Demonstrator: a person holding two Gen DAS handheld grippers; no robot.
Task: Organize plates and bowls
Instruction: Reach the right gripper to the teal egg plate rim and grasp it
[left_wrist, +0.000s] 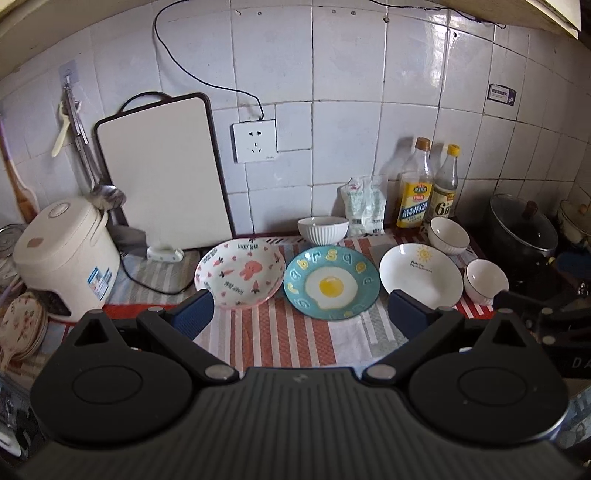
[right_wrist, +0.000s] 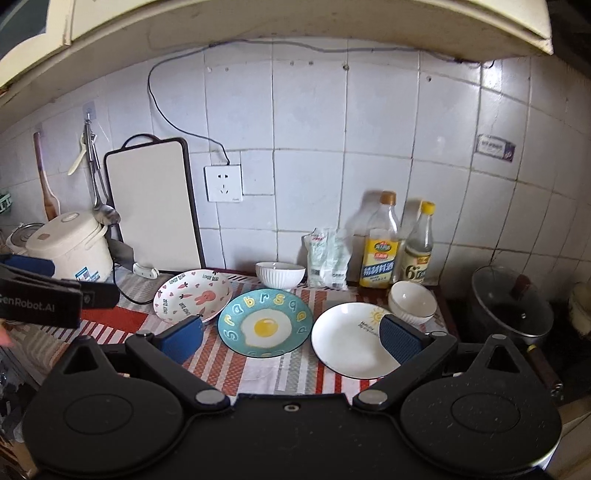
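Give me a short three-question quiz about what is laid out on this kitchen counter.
1. True or false: the egg plate lies between the rabbit plate and the sun plate.
2. How many bowls show in the left wrist view? A) one B) three C) five
3. Fill in: both the left tool and the right tool are ____ and hold nothing.

Key:
1. True.
2. B: the ribbed bowl, the bowl by the bottles and the small bowl.
3. Open.
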